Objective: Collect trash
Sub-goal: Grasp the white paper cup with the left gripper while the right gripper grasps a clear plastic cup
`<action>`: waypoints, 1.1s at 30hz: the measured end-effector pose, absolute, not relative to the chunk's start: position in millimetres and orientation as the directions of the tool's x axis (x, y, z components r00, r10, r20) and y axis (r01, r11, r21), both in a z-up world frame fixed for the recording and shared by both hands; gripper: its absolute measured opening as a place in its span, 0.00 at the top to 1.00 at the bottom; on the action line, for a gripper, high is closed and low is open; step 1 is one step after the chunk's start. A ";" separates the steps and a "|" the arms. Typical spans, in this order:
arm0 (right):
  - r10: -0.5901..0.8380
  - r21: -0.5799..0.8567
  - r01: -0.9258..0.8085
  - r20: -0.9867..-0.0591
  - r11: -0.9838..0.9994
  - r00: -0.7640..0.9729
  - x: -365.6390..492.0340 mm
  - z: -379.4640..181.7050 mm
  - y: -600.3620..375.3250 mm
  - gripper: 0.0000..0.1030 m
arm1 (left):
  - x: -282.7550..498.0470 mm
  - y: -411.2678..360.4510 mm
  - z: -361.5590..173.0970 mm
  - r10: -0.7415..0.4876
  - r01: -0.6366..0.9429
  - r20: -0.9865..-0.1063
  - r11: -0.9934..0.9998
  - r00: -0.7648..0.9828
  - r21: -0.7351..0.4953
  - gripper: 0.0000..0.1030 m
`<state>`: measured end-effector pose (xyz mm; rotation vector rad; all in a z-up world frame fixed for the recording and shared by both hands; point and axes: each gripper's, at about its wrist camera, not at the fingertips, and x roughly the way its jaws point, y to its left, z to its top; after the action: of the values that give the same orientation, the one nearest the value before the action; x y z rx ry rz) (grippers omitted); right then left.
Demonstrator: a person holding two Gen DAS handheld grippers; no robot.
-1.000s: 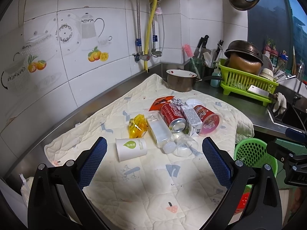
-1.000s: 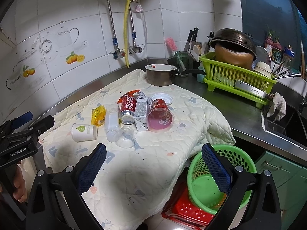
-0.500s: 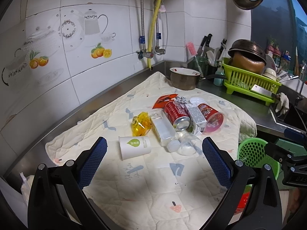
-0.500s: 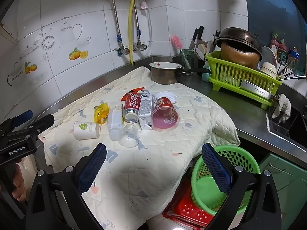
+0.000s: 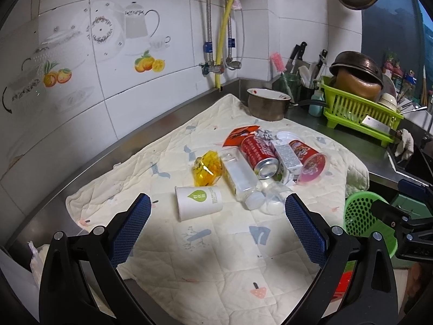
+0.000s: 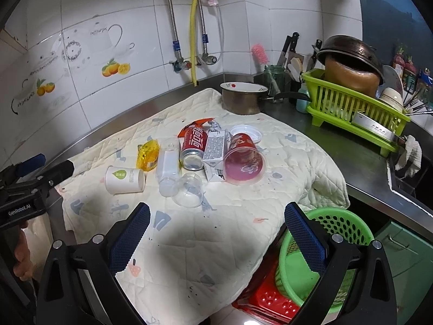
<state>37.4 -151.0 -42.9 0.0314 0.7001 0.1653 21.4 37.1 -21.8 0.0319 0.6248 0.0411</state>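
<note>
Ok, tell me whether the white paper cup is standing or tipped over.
Tipped over. The paper cup lies on its side on the quilt, open mouth facing the bottle.

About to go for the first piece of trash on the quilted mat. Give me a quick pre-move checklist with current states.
1. Left gripper open, nothing held: ok.
2. Right gripper open, nothing held: ok.
3. White paper cup on its side, apart from the pile, nearest the left gripper: ok.
4. Green basket beside the counter edge, open top: ok.
5. Red can pressed between bottle and carton: not ok for a clean grasp.
</note>
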 end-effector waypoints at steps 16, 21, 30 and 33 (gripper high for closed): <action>0.219 0.062 -0.243 -0.680 0.968 0.700 88.7 -90.7 -121.3 0.13 | 38.9 81.3 -58.5 0.094 -0.109 -0.651 0.994 0.753 0.017 0.13; 0.227 0.064 -0.260 -0.710 0.964 0.667 112.9 -108.8 -114.8 0.26 | 54.7 94.2 -74.5 0.081 -0.107 -0.676 0.994 0.733 0.003 0.23; 0.227 0.057 -0.276 -0.737 0.959 0.637 144.5 -134.3 -103.3 0.39 | 96.2 113.2 -102.2 0.016 -0.086 -0.709 0.994 0.705 -0.063 0.34; 0.226 0.057 -0.278 -0.747 0.959 0.625 153.1 -141.5 -100.6 0.43 | 108.4 115.1 -113.4 -0.012 -0.069 -0.721 0.994 0.692 -0.083 0.36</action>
<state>153.1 -100.6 -141.5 -0.0661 0.8479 0.2895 108.4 115.1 -113.4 -0.1064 0.8057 0.0315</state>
